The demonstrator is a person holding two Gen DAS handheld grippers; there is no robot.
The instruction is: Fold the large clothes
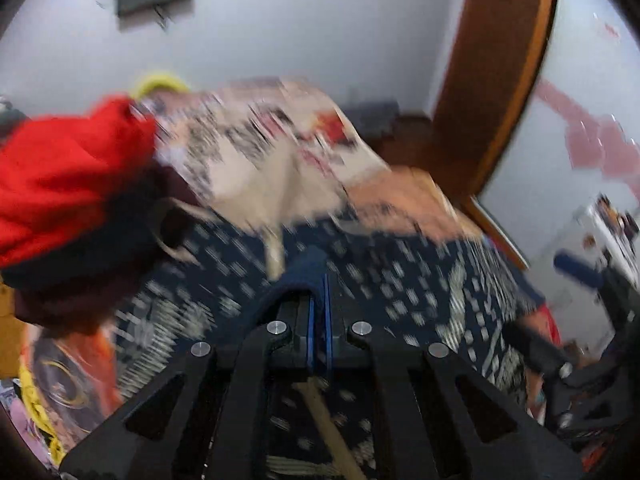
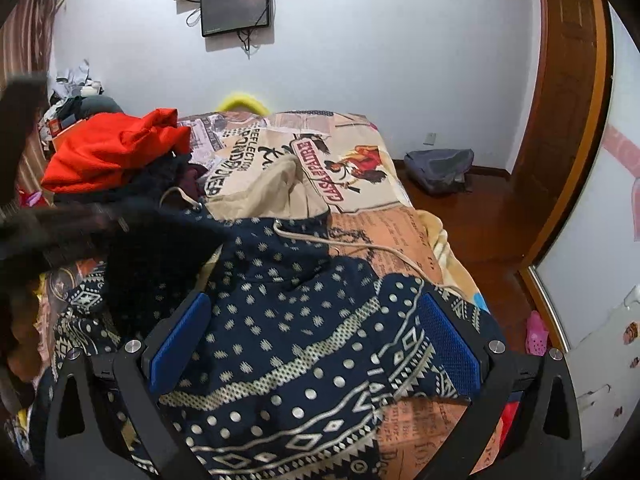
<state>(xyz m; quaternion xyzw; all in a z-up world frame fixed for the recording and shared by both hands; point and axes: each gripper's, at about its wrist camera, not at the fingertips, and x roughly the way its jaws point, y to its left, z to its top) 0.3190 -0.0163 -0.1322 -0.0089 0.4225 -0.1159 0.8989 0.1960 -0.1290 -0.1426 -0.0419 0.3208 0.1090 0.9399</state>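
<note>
The left gripper (image 1: 318,280) is pinching the blue hoodie (image 2: 304,320) to fold it; the right gripper (image 2: 314,336) is hanging wide open above the bed (image 2: 404,236).

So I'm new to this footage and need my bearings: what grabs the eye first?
The navy patterned hoodie spreads over the near end of the bed, between the open right hand-held gripper. A bright red garment tops the clothes pile at far left. The left hand-held gripper is shut on a fold of the navy fabric.
</note>
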